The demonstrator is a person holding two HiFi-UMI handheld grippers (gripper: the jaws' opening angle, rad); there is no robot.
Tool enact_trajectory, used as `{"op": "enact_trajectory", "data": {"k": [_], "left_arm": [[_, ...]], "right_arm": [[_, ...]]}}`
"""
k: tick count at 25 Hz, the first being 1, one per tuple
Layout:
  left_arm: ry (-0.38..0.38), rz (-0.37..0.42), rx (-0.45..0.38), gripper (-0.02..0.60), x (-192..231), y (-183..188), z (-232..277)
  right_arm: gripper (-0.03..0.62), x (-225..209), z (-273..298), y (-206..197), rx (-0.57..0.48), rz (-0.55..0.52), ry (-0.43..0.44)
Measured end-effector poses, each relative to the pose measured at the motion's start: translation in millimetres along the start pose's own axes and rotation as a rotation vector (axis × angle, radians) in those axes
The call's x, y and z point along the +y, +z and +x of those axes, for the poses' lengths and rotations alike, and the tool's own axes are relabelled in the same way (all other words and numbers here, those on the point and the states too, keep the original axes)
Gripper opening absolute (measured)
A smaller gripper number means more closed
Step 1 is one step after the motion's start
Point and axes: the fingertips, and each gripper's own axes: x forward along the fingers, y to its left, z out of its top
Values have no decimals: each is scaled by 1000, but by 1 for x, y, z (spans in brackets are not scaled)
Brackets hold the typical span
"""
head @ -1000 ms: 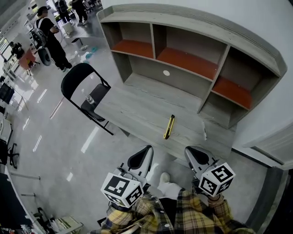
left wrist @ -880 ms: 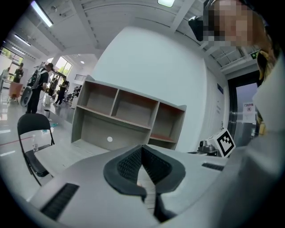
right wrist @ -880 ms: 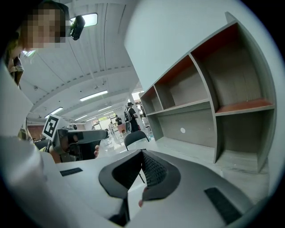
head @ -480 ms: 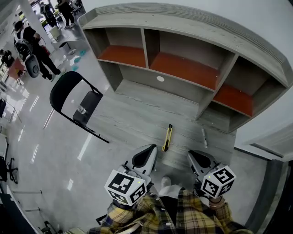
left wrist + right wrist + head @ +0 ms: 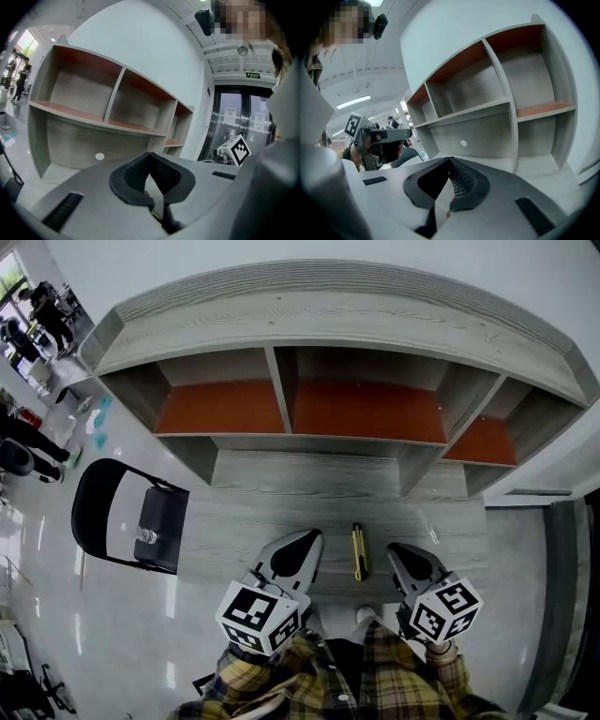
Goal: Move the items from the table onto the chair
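Note:
A yellow and black utility knife (image 5: 358, 552) lies on the grey wooden table (image 5: 244, 521), near its front edge. A thin pale pen-like item (image 5: 432, 532) lies further right. The black folding chair (image 5: 122, 521) stands left of the table with a small clear object (image 5: 145, 536) on its seat. My left gripper (image 5: 308, 539) hovers over the front edge just left of the knife, shut and empty (image 5: 150, 154). My right gripper (image 5: 399, 550) is just right of the knife, also shut with nothing in it (image 5: 450, 159).
A shelf unit (image 5: 356, 413) with orange-floored compartments rises from the back of the table. Glossy floor (image 5: 56, 615) stretches left of the chair, with people (image 5: 42, 306) standing far off at the upper left. A glass door (image 5: 234, 126) is on the right.
The view has swung round and closed in on the table: it now sits square ahead, the chair is further left, and both shut grippers are over the front edge on either side of the knife.

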Motion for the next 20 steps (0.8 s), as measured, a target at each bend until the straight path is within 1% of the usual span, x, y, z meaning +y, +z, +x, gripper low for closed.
{"op": "enact_trajectory", "data": {"k": [5, 7, 9, 15, 20], "left_arm": [[-134, 29, 71, 3, 34, 6, 3], [-182, 24, 101, 3, 40, 1, 7], [-213, 8, 124, 3, 43, -5, 9], [-243, -14, 160, 3, 42, -18, 18], [-235, -7, 142, 3, 35, -16, 22]], "right_arm": [[17, 13, 28, 5, -28, 25, -137], [17, 17, 33, 1, -19, 37, -185], [17, 20, 36, -8, -2, 60, -214], [17, 12, 41, -26, 19, 123, -245], [17, -2, 43, -34, 56, 98, -262]]}}
